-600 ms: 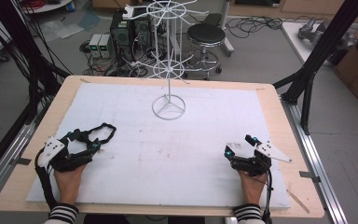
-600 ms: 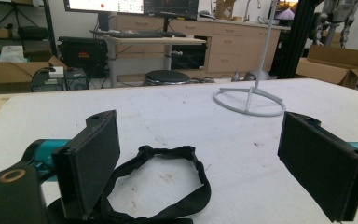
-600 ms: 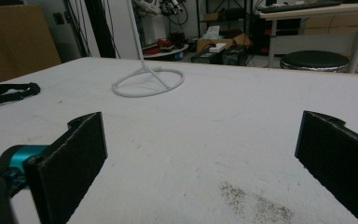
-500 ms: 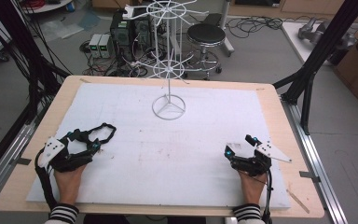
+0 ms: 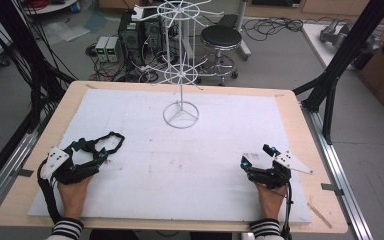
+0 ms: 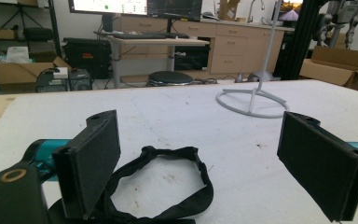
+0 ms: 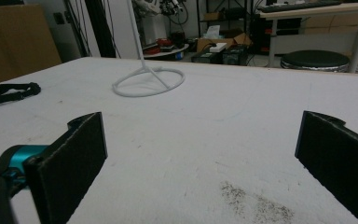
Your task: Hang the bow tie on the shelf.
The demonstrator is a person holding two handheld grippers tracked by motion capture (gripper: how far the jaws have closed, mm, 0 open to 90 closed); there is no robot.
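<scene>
A black strap loop (image 5: 111, 141) lies flat on the white mat (image 5: 190, 160) at the near left. My left gripper (image 5: 96, 153) rests on the mat just behind it, open. In the left gripper view the strap loop (image 6: 170, 184) lies between and just ahead of the wide-apart jaws of that gripper (image 6: 200, 140), one end passing under the left jaw, and no pad presses on it. My right gripper (image 5: 258, 156) rests at the near right, also open. In its own view this gripper (image 7: 204, 135) has only bare mat between the jaws, and the strap (image 7: 9, 92) is far off at the left.
A white wire stand (image 5: 181, 114) with a ring base and spoked tiers rises at the far middle of the mat. Its base (image 6: 251, 100) lies ahead-right of the left gripper and ahead-left (image 7: 149, 81) of the right one. The wooden table edge (image 5: 300, 130) frames the mat.
</scene>
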